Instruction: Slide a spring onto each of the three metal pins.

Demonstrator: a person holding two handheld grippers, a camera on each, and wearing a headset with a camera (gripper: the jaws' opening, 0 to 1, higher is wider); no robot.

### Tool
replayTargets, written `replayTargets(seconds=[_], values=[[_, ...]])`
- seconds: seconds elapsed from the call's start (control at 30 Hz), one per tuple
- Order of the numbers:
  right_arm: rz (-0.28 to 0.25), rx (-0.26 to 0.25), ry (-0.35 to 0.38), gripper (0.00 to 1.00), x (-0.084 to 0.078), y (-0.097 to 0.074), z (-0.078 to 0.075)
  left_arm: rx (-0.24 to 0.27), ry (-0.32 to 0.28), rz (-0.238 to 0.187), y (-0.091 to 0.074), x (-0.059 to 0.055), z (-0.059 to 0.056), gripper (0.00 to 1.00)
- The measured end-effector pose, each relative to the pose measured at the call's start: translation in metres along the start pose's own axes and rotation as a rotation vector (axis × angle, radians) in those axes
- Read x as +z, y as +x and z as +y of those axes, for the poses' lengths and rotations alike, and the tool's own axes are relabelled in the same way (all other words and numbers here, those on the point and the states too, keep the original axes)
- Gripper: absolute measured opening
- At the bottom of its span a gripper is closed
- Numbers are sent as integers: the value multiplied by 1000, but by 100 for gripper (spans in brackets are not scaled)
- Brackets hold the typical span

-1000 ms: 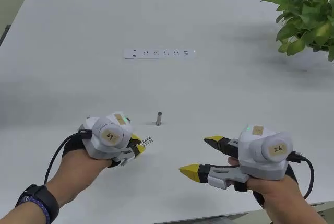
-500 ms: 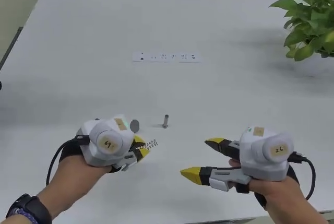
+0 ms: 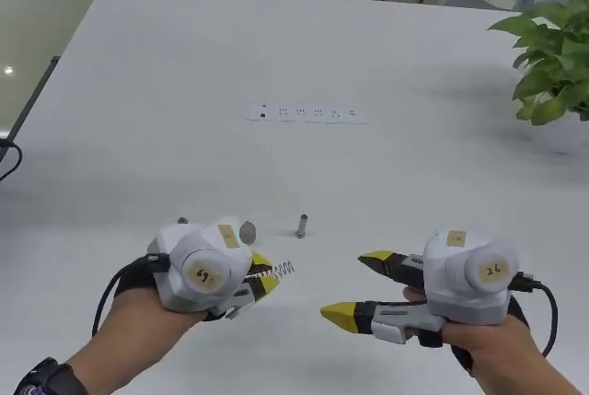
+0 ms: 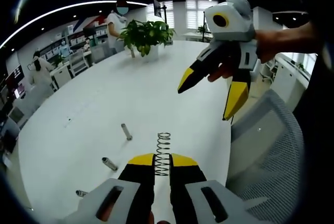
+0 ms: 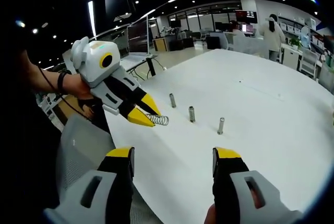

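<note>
Three pins (image 5: 191, 114) show from the right gripper (image 5: 172, 156), fingers wide; left gripper (image 4: 163, 160) fingers pinch a spring (image 4: 163, 145).

White table (image 3: 184, 63) with pins (image 3: 302, 226), power strip (image 3: 308, 114), plant (image 3: 552, 63)

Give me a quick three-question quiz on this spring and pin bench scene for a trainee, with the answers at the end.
1. In the right gripper view, how many metal pins stand on the table?
2. True or false: the right gripper is open and holds nothing.
3. What is the left gripper shut on? A. a spring B. a screwdriver C. nothing

Key: 1. three; 2. true; 3. A
</note>
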State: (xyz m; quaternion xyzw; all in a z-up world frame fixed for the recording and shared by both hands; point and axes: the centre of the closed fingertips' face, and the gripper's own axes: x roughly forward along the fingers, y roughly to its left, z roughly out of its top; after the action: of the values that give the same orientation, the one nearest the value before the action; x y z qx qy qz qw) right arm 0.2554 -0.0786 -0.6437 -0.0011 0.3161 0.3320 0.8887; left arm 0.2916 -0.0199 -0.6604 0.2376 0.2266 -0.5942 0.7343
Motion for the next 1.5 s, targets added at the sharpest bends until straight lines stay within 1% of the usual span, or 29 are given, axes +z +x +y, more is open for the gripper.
replayTargets(seconds=[0.3, 0.53, 0.63, 0.77, 0.8, 0.9, 1.0, 1.1, 1.23, 1.3, 1.4, 1.5], values=[[-12, 46, -35, 48, 7, 7, 2, -17, 34, -29, -5, 14, -10, 2], [-22, 86, -52, 36, 10, 9, 7, -38, 50, -39, -7, 20, -19, 2], [-22, 110, -54, 34, 10, 10, 11, -47, 64, -41, -7, 21, -22, 2], [-20, 144, -56, 29, 10, 12, 17, -64, 105, -38, -7, 24, -30, 2], [-28, 173, -43, 29, 11, 12, 23, -68, 120, -38, -7, 25, -32, 2], [-24, 189, -46, 28, 10, 11, 25, -79, 140, -45, -6, 29, -36, 2], [-24, 203, -51, 24, 10, 11, 27, -90, 170, -48, -6, 32, -40, 2], [-36, 220, -48, 19, 13, 8, 30, -102, 201, -47, -6, 34, -45, 2], [-33, 248, -55, 11, 12, 6, 35, -109, 229, -44, -5, 36, -46, 2], [-31, 243, -60, 11, 11, 5, 35, -114, 241, -42, -5, 36, -47, 2], [-39, 255, -46, 10, 12, 3, 36, -121, 255, -39, -4, 35, -48, 2], [-38, 254, -48, 10, 12, 1, 37, -124, 263, -42, -4, 36, -50, 2]])
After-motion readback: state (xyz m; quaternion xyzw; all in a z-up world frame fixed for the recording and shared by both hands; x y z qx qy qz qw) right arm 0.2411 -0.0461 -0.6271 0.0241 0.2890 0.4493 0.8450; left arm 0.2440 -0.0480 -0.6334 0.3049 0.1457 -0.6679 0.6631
